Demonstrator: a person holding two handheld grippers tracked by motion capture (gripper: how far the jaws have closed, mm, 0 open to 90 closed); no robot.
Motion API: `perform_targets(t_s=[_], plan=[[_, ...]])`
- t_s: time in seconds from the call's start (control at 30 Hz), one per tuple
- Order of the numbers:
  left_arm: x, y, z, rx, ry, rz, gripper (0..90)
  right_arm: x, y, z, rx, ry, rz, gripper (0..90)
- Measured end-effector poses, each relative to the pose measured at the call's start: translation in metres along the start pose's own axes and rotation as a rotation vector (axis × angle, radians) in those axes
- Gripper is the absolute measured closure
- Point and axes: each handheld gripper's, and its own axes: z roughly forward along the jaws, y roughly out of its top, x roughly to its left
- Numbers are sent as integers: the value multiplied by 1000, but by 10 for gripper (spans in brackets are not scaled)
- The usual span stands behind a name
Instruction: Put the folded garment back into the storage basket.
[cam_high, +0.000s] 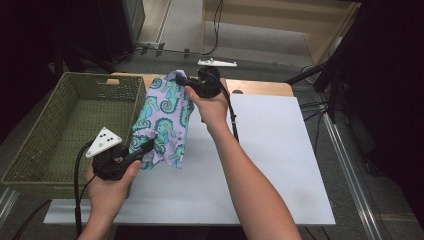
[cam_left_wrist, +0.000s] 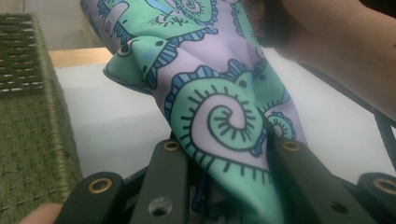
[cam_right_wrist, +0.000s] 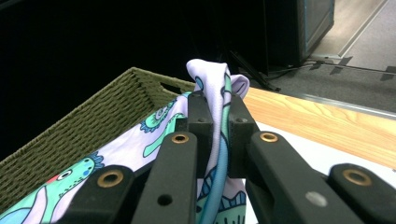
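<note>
A lilac cloth (cam_high: 162, 120) printed with green seahorses hangs in the air between both grippers, beside the basket. My right gripper (cam_high: 184, 81) holds its far upper end; in the right gripper view the cloth (cam_right_wrist: 217, 88) is pinched between the shut jaws of the right gripper (cam_right_wrist: 218, 116) and sticks out above them. My left gripper (cam_high: 144, 148) grips the cloth's near lower end; in the left gripper view a thick fold of the cloth (cam_left_wrist: 219, 116) bulges between the jaws of the left gripper (cam_left_wrist: 229, 147), which press on it.
An olive woven basket (cam_high: 35, 135) stands at the table's left, its rim (cam_right_wrist: 93, 112) close to the cloth. A white sheet (cam_high: 270, 155) covers the table, with a bare wooden edge (cam_right_wrist: 322, 121) at the back. A white bracket (cam_high: 216, 62) lies beyond the table.
</note>
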Motion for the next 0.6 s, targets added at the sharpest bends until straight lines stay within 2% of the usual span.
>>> perform_targets(t_s=[0.13,0.6], plan=[[6,1,-6,-3,5,-6,743,8,4,7,1,8,-13,826],[34,0,-39,-30,64,-36,743,41,15,41,21,56,-49,825]])
